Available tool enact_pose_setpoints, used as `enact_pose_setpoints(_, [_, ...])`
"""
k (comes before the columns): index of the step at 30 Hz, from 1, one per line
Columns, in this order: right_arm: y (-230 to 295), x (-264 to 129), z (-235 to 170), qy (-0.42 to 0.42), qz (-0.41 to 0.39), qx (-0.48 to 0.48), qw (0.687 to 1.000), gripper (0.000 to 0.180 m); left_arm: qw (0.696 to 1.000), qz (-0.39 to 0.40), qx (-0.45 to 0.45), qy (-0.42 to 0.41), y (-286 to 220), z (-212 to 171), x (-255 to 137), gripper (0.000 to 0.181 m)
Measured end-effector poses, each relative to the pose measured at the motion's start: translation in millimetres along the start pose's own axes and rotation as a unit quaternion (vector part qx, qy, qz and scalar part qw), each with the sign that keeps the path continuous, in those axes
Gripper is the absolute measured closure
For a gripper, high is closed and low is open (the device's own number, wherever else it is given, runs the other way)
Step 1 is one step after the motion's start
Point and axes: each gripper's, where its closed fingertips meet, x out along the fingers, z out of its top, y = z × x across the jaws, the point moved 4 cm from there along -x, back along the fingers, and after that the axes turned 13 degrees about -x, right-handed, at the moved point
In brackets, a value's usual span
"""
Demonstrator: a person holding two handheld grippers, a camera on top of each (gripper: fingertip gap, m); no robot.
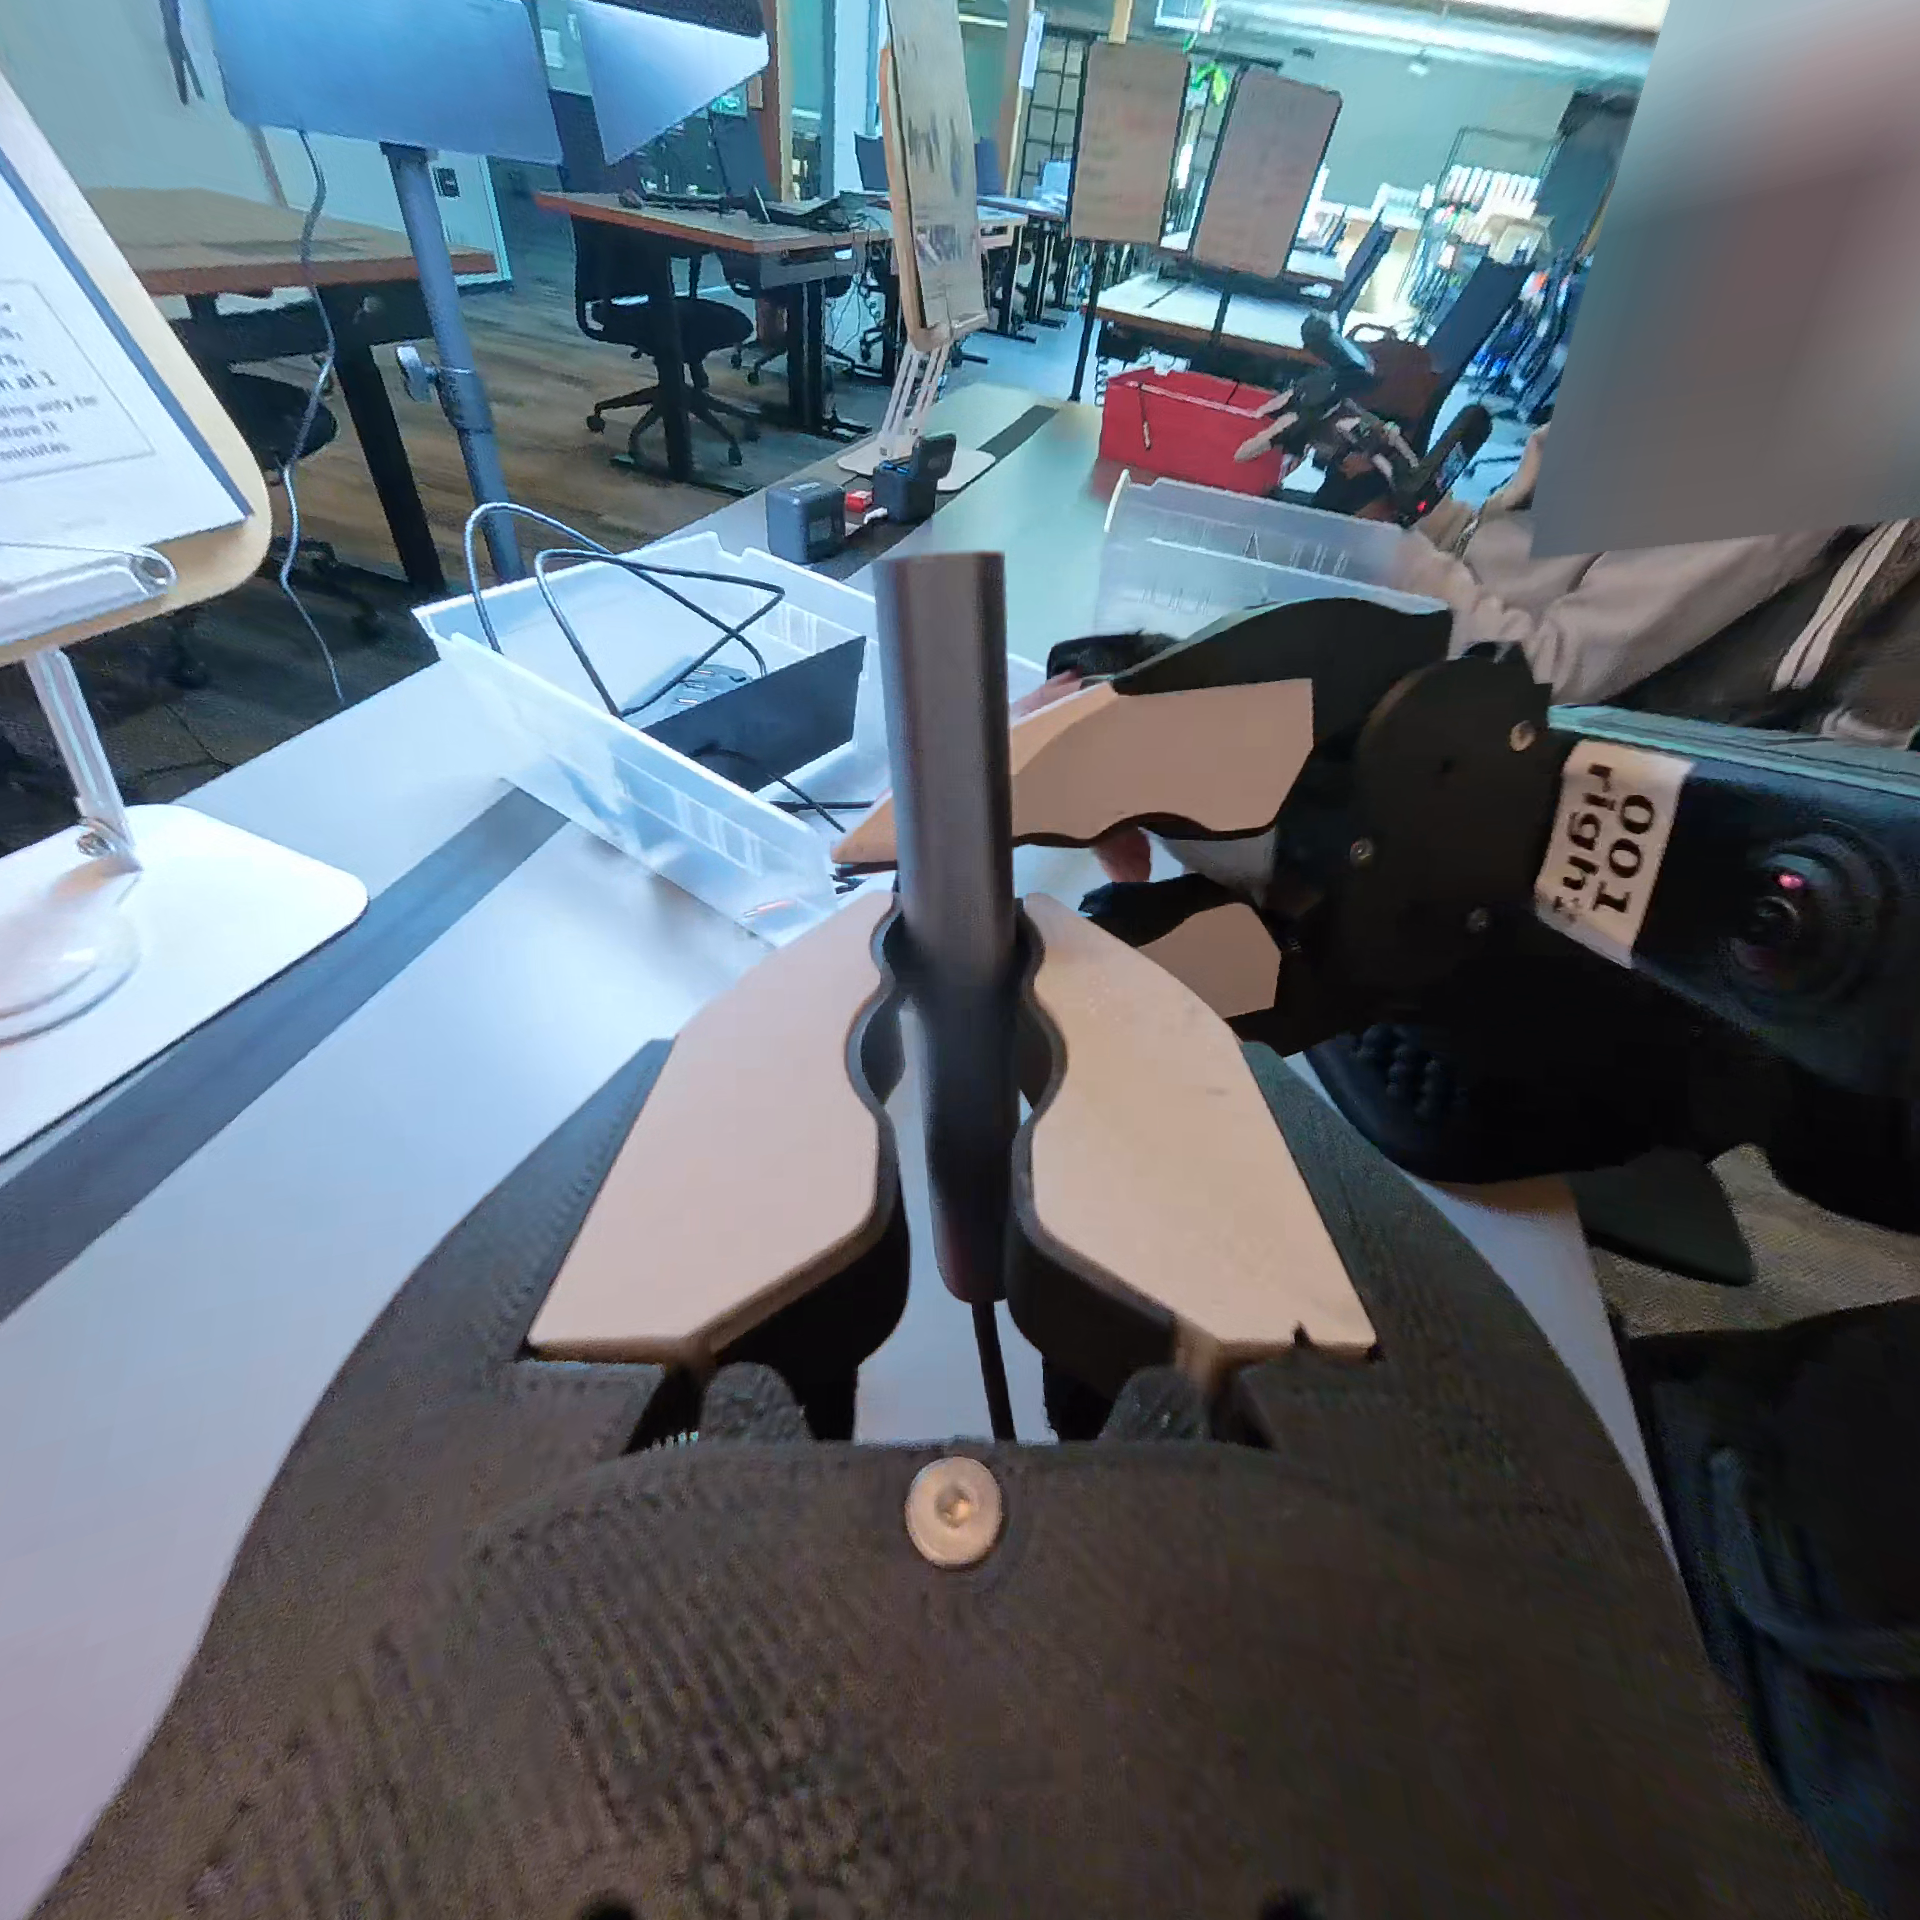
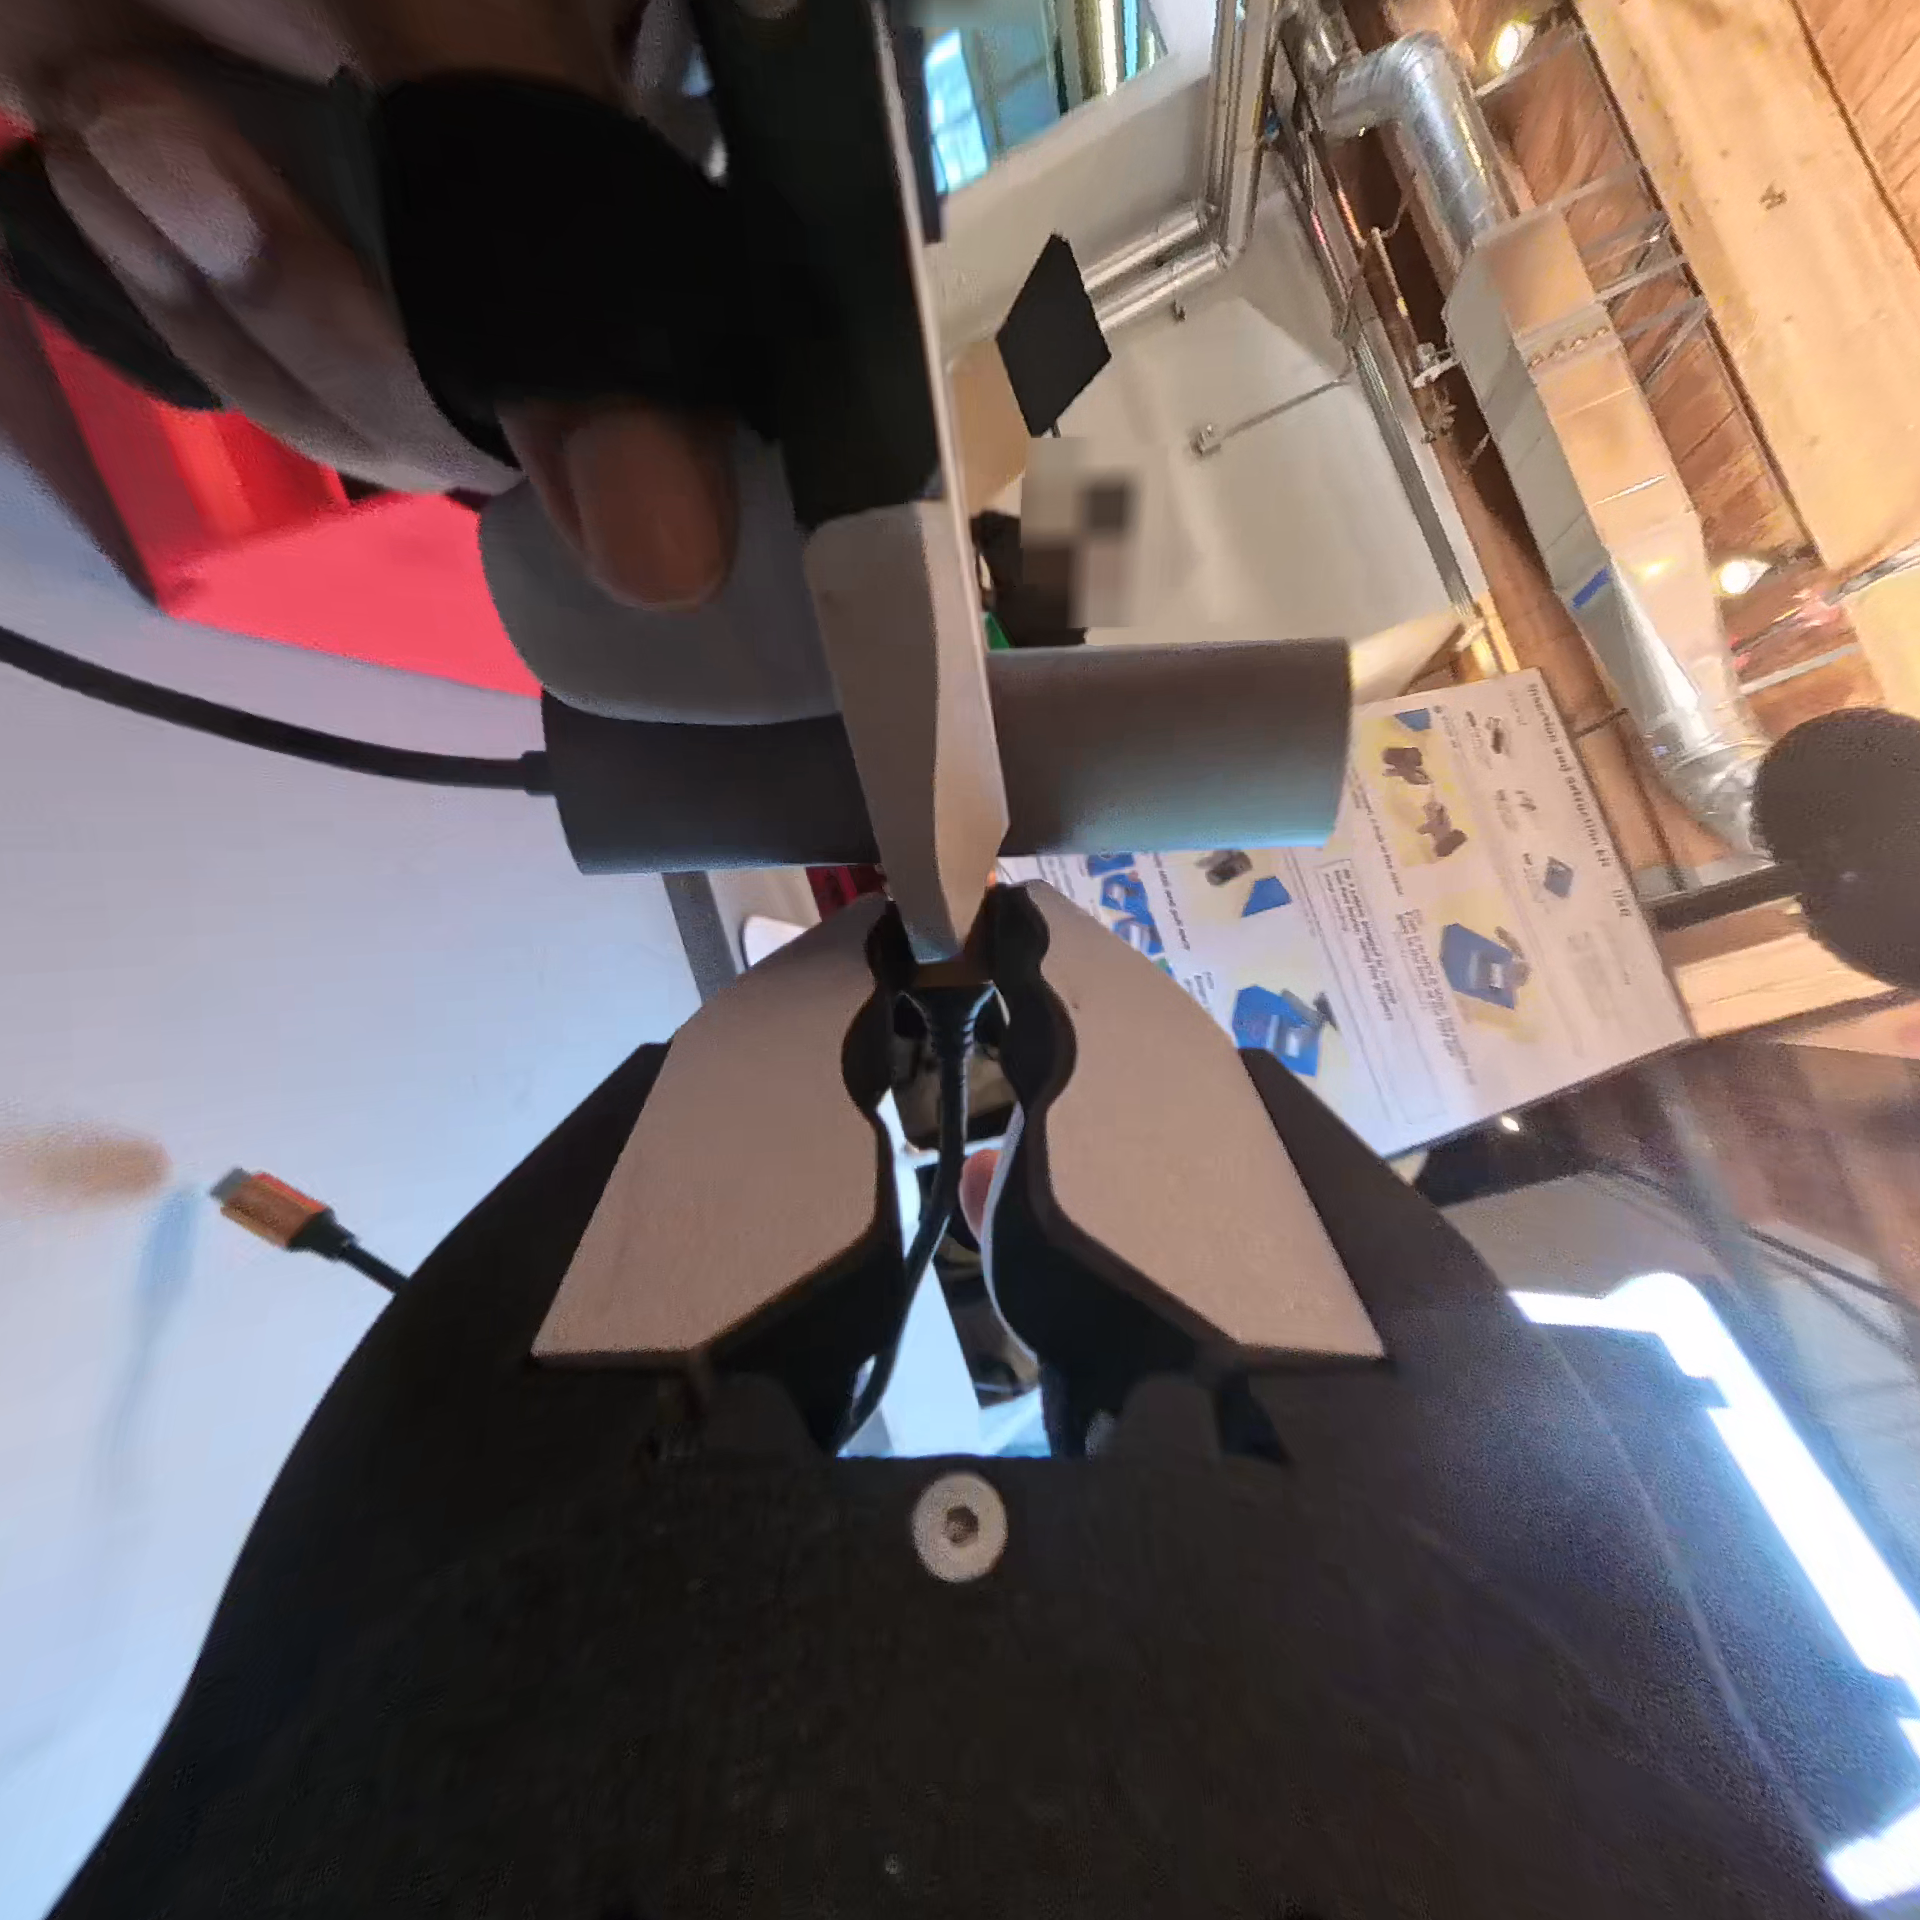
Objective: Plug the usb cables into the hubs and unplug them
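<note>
Hub (image 1: 940, 790) sits pinched upright in my left tool (image 1: 954, 940), held above the counter (image 1: 312, 1122), while my right tool (image 2: 940, 951), clamped on a black plug (image 2: 948, 979), meets its side, so I judge one plugging or unplugging underway, with an orange-tipped cable (image 2: 275, 1216) loose near the counter's edge.

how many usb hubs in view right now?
2. One gray stick hub is clamped in the left gripper; a black hub lies in the clear bin behind it. More may be hidden in the bins.
</note>
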Motion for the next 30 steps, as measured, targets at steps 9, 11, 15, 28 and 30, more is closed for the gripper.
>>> enact_pose_setpoints(9, [2, 6, -12, -0.028, -0.012, 0.036, 0.999, 0.163, 0.991, -0.044, -0.104, -0.076, 15, 3, 4, 0.165])
enact_pose_setpoints(11, [0, 5, -42, 0.03, -0.01, 0.036, 0.999, 0.163, 0.966, -0.04, -0.148, -0.208, 33, 30, -32, 0.164])
enact_pose_setpoints(15, [-24, -8, -60, 0.007, -0.041, 0.091, 0.995, 0.163, 0.97, -0.005, -0.068, -0.233, 41, 51, -101, 0.164])
enact_pose_setpoints(28, [-110, -55, -192, 0.105, -0.228, 0.18, 0.951, 0.163, 0.985, -0.017, -0.049, -0.164, 28, 35, -49, 0.164])
enact_pose_setpoints(30, [-112, -58, -214, 0.121, -0.264, 0.188, 0.938, 0.163, 0.986, -0.007, -0.045, -0.158, 32, 31, -44, 0.163])
